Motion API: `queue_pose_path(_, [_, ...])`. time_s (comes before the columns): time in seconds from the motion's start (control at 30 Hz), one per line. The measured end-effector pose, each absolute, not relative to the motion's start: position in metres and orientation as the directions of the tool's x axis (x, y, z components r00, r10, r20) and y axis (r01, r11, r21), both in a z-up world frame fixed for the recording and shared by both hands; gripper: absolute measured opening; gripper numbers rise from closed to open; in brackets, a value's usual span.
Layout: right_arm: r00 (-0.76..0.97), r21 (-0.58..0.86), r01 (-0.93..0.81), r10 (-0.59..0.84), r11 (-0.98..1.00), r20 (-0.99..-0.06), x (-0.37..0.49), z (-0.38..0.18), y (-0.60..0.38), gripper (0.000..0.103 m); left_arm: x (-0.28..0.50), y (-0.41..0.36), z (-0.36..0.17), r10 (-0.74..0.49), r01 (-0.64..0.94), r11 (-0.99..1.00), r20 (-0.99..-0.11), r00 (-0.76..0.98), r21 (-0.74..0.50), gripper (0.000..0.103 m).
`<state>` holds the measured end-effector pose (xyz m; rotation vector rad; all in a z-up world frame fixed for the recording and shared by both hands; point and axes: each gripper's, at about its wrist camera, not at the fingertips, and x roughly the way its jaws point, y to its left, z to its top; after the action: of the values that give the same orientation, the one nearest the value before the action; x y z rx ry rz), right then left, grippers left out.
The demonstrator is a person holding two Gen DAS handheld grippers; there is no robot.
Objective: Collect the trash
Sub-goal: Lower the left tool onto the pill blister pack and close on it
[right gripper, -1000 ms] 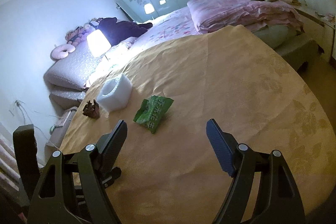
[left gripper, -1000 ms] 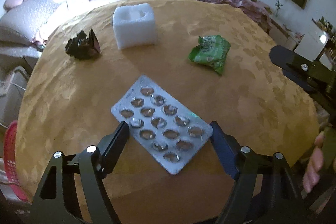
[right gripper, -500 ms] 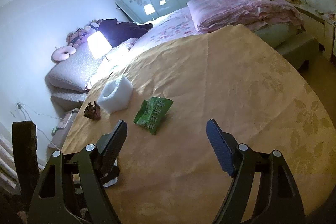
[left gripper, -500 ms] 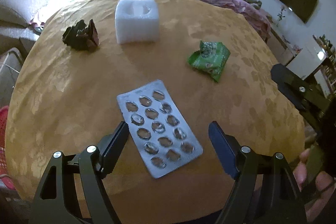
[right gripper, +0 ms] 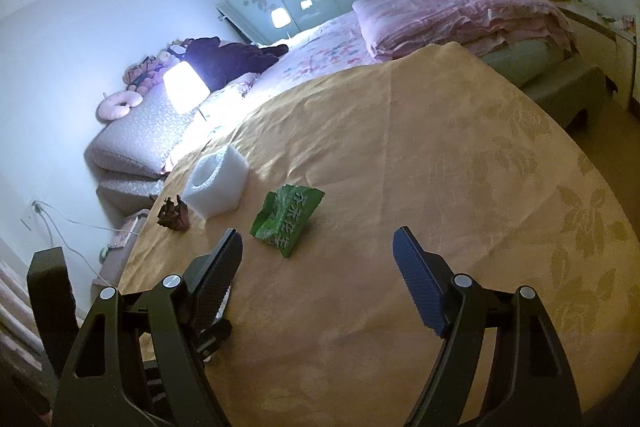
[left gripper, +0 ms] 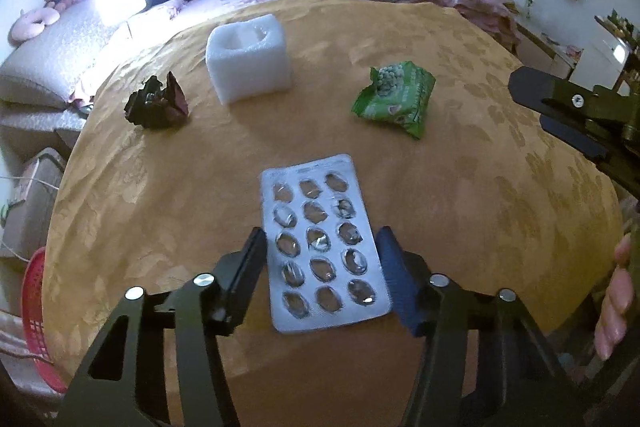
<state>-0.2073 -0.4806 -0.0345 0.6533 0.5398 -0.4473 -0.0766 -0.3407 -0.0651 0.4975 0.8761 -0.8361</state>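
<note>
The round table with its golden patterned cloth takes most of both views, and four pieces of trash lie on it. At the far side stands the white foam block, the biggest piece; just left of it and a little nearer lies the dark crumpled wrapper, and to the right of the block, well apart from it, lies the green snack bag. Nearest of all is the empty blister pack, a flat silver sheet whose long axis runs from near to far, almost in line with the left gripper. The left gripper is open, and its two fingers stand on either side of the near half of the pack, one at each long edge, so the short width of the pack lies between the jaws. It seems that the fingers are close to the edges but not yet pressing them, though the fisheye view makes this hard to judge. The right gripper is also open and holds nothing; it hangs over bare cloth at the right, with the green bag just beyond its left finger. The left hand is therefore clearly the nearer one to the pack. A red basket shows at the near left edge below the table, probably the place for the trash.
</note>
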Motion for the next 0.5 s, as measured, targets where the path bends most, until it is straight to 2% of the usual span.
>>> queue_pose_path(0.1, [0.771,0.442,0.544,-0.216,0.713,-0.599,-0.206,-0.035,-0.479,0.075,-0.076,-0.336,-0.065,-0.441,0.811,0.584,-0.821,0.362,0.044,0.052])
queue_pose_path(0.13, [0.770,0.441,0.543,-0.215,0.714,-0.600,-0.205,-0.036,-0.479,0.075,-0.076,-0.333,-0.064,-0.448,0.813,0.581,-0.818,0.362,0.042,0.047])
queue_pose_path(0.5, [0.754,0.409,0.525,-0.185,0.746,-0.630,-0.191,-0.046,-0.463,0.075,-0.061,-0.305,-0.056,-0.479,0.791,0.612,-0.798,0.365,-0.005,0.047])
